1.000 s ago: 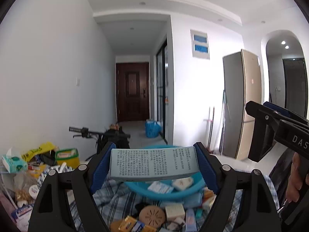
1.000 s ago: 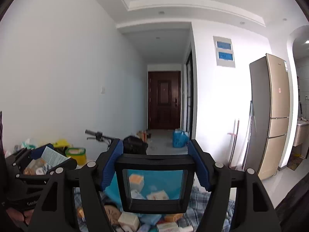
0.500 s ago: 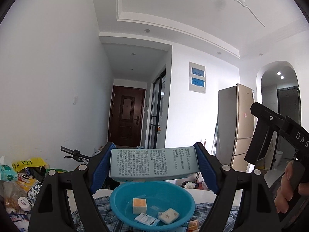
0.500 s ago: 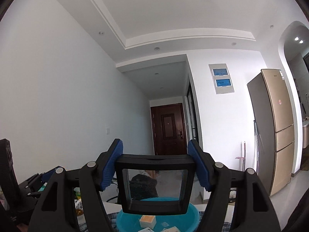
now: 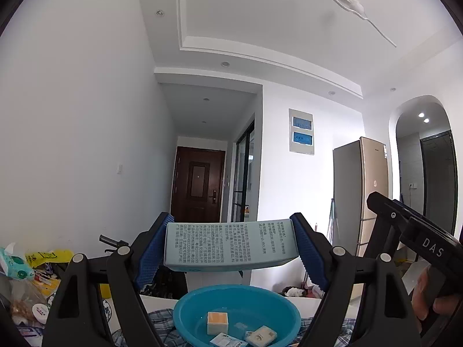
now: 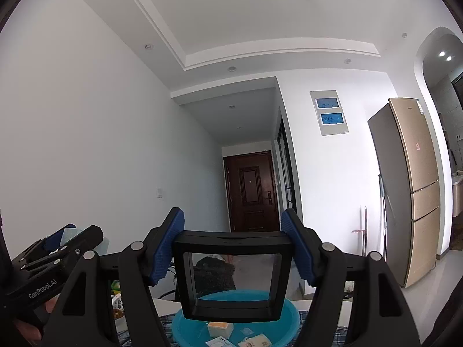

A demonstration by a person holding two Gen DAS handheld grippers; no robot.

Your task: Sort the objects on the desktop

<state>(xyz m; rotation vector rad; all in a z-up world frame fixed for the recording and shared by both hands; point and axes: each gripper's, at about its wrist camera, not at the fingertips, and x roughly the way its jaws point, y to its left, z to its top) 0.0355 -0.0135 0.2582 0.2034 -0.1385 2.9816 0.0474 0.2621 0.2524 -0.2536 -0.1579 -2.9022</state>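
We find the left hand-held gripper (image 5: 231, 248) clamped on a pale blue carton (image 5: 230, 244), its blue pads pressing the carton's two short ends. The carton's upper face carries dense columns of small dark print, running sideways; we cannot read it. Below and ahead of this hand-held gripper sits a blue basin (image 5: 237, 312) on a plaid cloth (image 5: 156, 321) over the worktop. Inside the basin lie a cube with an orange top (image 5: 217, 322), a cream bar (image 5: 262, 336) and small flat packets with print too small to read.

To the right of the left hand-held gripper we see the body of the right one, marked "DAS" in white, with fingers of a hand (image 5: 434, 303) around its handle.

The right hand-held gripper (image 6: 231, 245) is clamped on a black square frame with a clear window (image 6: 231, 274), held directly above the basin (image 6: 289, 315). To its left, the left unit's body reads "GenRobot.AI".

Far left of the left hand-held gripper lies clutter: a yellow bag with black markings (image 5: 47, 256) and a green-and-white tissue pack (image 5: 14, 266).
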